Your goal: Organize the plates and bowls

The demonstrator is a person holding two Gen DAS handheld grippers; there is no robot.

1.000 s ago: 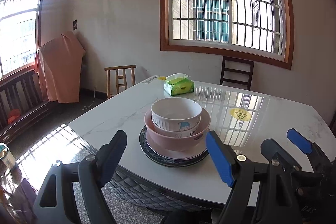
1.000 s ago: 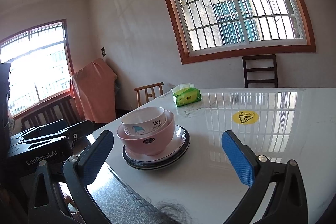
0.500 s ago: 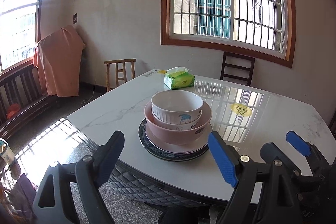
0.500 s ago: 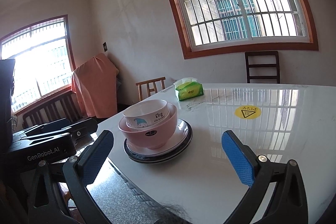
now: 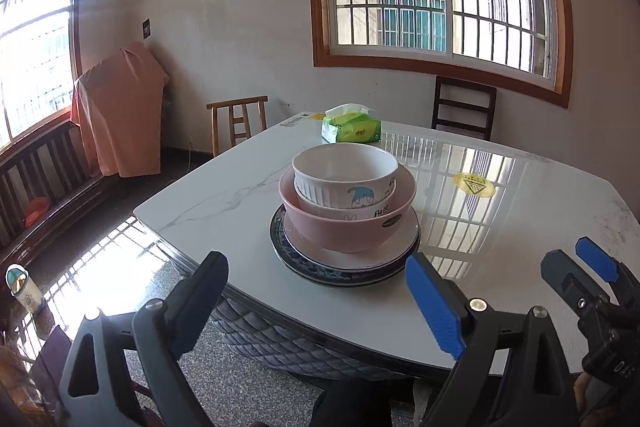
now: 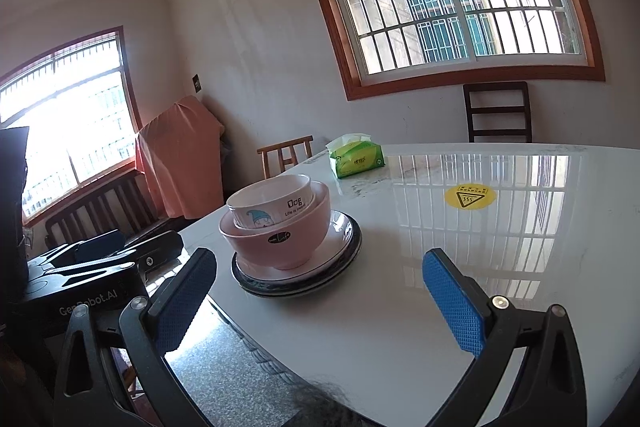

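A white bowl (image 5: 344, 175) with a cartoon print sits nested in a pink bowl (image 5: 352, 227), which stands on stacked plates (image 5: 344, 267), a white one over a dark blue-rimmed one, near the table's front edge. The stack also shows in the right wrist view: white bowl (image 6: 272, 201), pink bowl (image 6: 280, 245), plates (image 6: 340, 259). My left gripper (image 5: 316, 303) is open and empty, in front of the stack, off the table edge. My right gripper (image 6: 320, 303) is open and empty, just right of the stack; it also shows in the left wrist view (image 5: 588, 267).
A green tissue pack (image 5: 351, 129) lies at the far side of the white marble table (image 5: 500, 251). A yellow warning sticker (image 5: 474, 184) is on the table right of the stack. Wooden chairs (image 5: 236, 121) stand around it. A bottle (image 5: 22, 287) stands on the floor at left.
Both grippers have shifted slightly, so the stack sits a little higher and closer in view. The bowls and plates have not moved. Both grippers stay open.
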